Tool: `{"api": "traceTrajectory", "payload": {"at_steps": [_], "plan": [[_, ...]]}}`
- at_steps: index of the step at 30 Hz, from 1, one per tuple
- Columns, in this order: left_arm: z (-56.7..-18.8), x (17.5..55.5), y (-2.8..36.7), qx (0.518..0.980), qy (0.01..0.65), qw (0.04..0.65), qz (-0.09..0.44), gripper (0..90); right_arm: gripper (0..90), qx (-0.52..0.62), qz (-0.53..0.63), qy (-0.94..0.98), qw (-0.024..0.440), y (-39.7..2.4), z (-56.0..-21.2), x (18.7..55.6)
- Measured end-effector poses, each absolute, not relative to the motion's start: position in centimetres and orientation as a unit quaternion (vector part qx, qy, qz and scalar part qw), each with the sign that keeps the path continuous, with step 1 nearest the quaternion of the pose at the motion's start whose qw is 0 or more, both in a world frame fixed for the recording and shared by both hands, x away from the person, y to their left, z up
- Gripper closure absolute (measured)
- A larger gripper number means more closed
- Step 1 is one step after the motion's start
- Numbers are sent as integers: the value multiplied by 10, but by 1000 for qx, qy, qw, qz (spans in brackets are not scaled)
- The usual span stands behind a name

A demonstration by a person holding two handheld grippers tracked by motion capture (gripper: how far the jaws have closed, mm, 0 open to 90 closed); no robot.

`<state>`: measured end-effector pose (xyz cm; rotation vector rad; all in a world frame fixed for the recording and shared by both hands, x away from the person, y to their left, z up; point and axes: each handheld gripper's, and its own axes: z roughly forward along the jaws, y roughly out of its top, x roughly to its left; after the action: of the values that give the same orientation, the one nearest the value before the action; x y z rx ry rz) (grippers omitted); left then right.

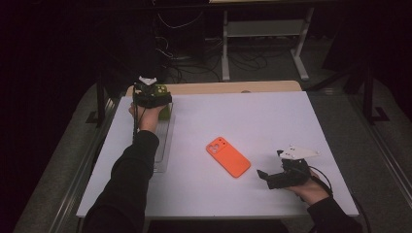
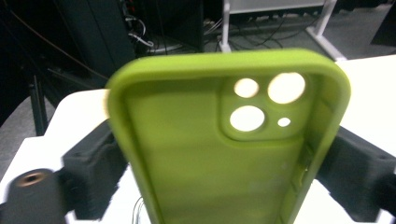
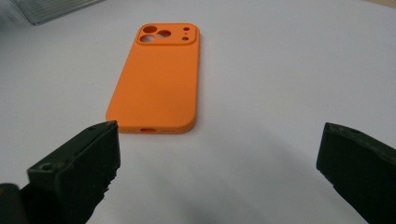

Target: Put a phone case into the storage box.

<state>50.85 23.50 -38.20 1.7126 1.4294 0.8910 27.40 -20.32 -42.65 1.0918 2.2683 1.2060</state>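
My left gripper (image 1: 154, 99): at the far left corner of the table, over the far end of the clear tray; jaws part-way open, one on each side of the green phone case, whether the pads press it I cannot tell.
Green phone case (image 2: 224, 140): one; between my left jaws, inner side towards the gripper's camera, standing roughly on end.
Green case, long axis: runs up from between the jaws; the camera-cutout end is uppermost and away from my hand.
Green case, cutouts: four counted, three round large and one small.
Clear tray (image 1: 163, 145): one; long and narrow, lying along the left edge of the table, its long axis running near to far, beside my left forearm.
My right gripper (image 1: 265, 175): near the front right of the table, held low; jaws spread wide with nothing between them, pointing towards the orange case.
Orange phone case (image 1: 228, 156): one; flat on the table, back face up, near the middle, just ahead of my right jaws and apart from them.
Orange case, long axis: diagonal in the high view, cutout end to the far left, port end to the near right, facing my right gripper.
Table (image 1: 272, 111): one; white top.
Count of cases: two, one green and one orange, well apart.
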Motion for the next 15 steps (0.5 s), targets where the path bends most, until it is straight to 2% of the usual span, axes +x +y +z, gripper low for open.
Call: {"api": "traceTrajectory", "payload": {"at_steps": [4,15], "plan": [[-373,505,238,673,537,377,341,3,0,382,424,802,176,-203,-427,275],[-345,482,257,712,504,387,300,0,0,385,426,800,175,-202,-426,275]]}}
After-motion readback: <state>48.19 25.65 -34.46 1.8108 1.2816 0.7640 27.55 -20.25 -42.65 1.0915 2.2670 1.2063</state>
